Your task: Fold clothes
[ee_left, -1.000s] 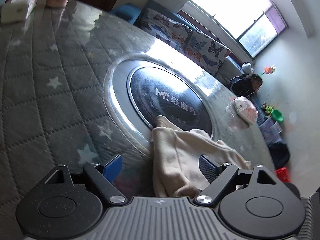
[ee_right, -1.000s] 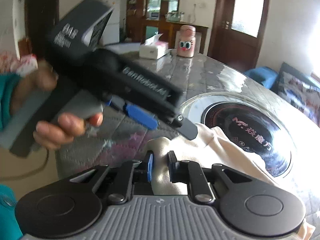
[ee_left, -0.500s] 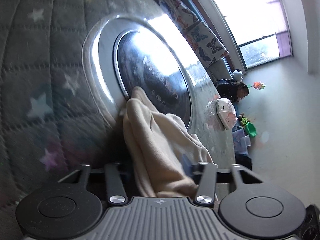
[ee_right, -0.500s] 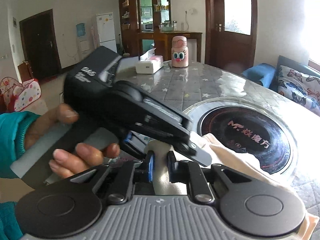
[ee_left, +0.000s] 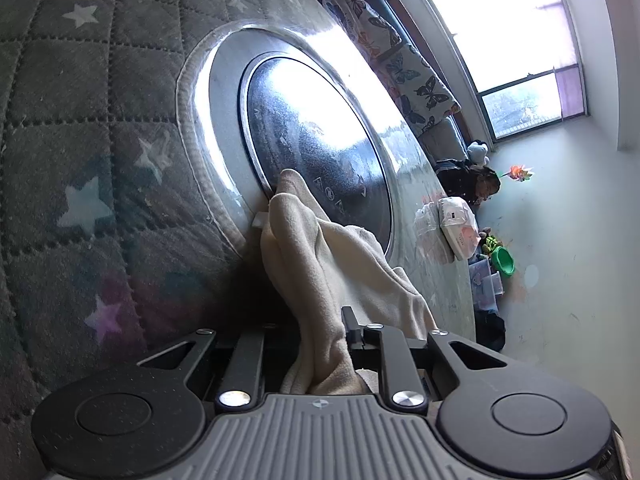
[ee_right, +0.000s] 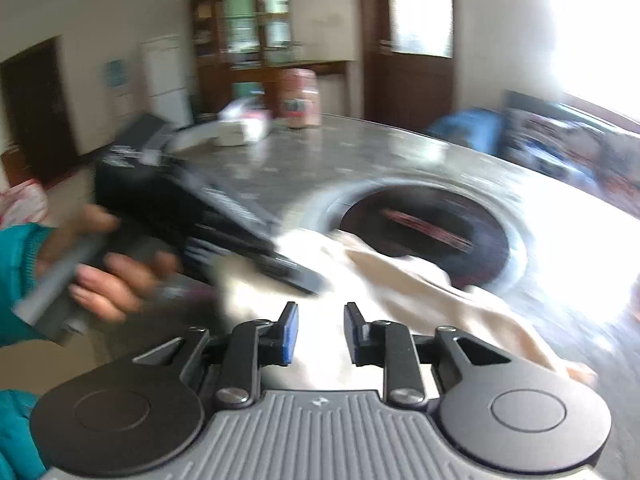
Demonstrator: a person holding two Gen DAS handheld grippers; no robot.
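A cream garment [ee_left: 336, 272] lies on the table, bunched, its far end over the rim of the round black cooktop [ee_left: 316, 140]. My left gripper [ee_left: 320, 332] is shut on a fold of the garment close to the camera. In the right wrist view, which is blurred, the garment [ee_right: 404, 280] stretches from the left gripper's body [ee_right: 192, 208] toward the right. My right gripper [ee_right: 320, 332] is open above the cloth with nothing between its blue pads.
The table has a grey quilted star-patterned cover [ee_left: 80, 160]. A plastic-wrapped pack [ee_left: 456, 228] sits near the far table edge. A tissue box [ee_right: 240, 128] and a pink bottle [ee_right: 300, 98] stand at the far side. A butterfly-print sofa [ee_left: 404, 64] is beyond the table.
My left gripper has closed on the garment, from wide open a second ago. My right gripper has let go of the cloth and opened.
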